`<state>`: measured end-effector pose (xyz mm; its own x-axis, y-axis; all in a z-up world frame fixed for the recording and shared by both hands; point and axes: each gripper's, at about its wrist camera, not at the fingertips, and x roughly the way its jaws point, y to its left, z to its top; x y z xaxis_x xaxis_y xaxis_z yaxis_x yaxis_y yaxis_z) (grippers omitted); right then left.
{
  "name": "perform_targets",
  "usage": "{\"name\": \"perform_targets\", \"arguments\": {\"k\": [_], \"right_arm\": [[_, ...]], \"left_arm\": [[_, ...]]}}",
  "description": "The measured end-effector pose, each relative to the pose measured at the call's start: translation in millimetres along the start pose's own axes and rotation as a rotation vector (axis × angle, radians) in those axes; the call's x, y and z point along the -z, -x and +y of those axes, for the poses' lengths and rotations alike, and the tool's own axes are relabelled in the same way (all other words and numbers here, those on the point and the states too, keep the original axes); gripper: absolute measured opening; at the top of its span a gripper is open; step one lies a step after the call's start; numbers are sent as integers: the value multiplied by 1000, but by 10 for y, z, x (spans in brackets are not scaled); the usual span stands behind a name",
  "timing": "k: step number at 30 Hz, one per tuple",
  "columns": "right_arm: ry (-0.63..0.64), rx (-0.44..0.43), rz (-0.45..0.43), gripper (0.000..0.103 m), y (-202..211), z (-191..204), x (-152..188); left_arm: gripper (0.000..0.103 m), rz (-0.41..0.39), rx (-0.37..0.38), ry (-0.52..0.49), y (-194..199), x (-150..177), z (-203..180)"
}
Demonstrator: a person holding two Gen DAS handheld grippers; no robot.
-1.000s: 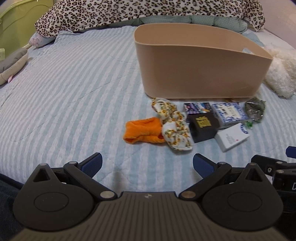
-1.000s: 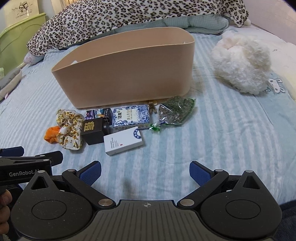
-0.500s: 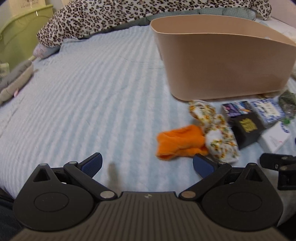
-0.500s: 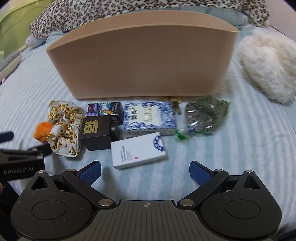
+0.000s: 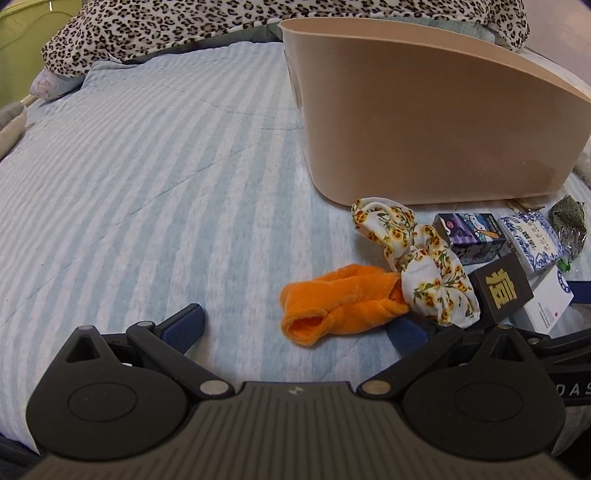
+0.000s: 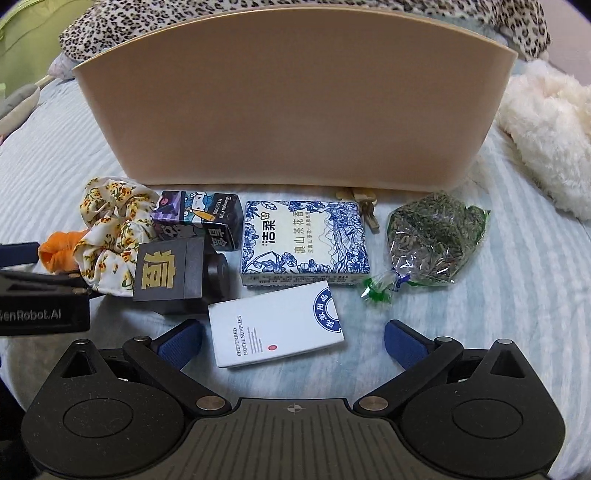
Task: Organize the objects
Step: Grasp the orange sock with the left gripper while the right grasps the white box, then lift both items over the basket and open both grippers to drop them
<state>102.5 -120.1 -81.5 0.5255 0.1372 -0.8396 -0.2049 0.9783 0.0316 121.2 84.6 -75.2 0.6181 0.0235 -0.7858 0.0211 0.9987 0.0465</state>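
A tan plastic bin (image 6: 295, 103) stands on the striped bed, also in the left wrist view (image 5: 424, 122). In front of it lie an orange scrunchie (image 5: 340, 302), a floral scrunchie (image 5: 424, 266), a cartoon carton (image 6: 199, 216), a black box with a gold character (image 6: 170, 273), a blue-and-white box (image 6: 304, 242), a white box (image 6: 277, 332) and a bag of dried herbs (image 6: 432, 236). My left gripper (image 5: 295, 326) is open, its right finger beside the orange scrunchie. My right gripper (image 6: 293, 338) is open around the near end of the white box.
A leopard-print blanket (image 5: 221, 26) lies behind the bin. A white fluffy toy (image 6: 546, 133) sits at the right. A green container (image 5: 18, 48) stands far left. Keys (image 6: 364, 208) poke out by the bin's base. Bare striped bedding (image 5: 129, 184) spreads left.
Both grippers have moved forward and down toward the objects. The left one now reaches the orange scrunchie; the right one now straddles the white box. Both stay open.
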Motion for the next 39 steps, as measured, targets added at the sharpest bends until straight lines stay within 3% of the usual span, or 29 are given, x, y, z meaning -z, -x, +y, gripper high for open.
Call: {"name": "perform_targets", "arguments": {"k": [5,9,10,12,14,17,18,20,26,34,39], "right_arm": [[-22,20,-40,103,-9,12,59],[-30,-5,-58,103,39,-44,57],[-33,-14,-62,103,52,-69,52],[-37,-16,-77,94,86,-103,48],[-28,-11,-88,81,120,-116,45],[-11,-9,-107,59,172,-132,49],[-6,-11,-112,56,188,-142,52],[-3,-21,-117,56,217,-175,60],[-21,-57,-141,56,357,-162,17],[-70,-78,-259,56,641,-471,-192],[-79,-68,-335,56,822,-614,-434]], "left_arm": [[103,-5,9,14,2,0,24],[99,-65,20,9,39,36,5],[92,-76,25,-5,53,37,-10],[79,-99,40,-36,91,20,-46],[59,-112,62,-54,119,16,-80],[44,-121,69,-72,142,33,-129],[39,-122,70,-73,152,34,-127],[10,-114,86,-63,188,30,-111],[8,-83,117,-18,365,45,-39],[8,-199,56,22,857,-82,29],[8,-276,56,28,1030,-409,43]]}}
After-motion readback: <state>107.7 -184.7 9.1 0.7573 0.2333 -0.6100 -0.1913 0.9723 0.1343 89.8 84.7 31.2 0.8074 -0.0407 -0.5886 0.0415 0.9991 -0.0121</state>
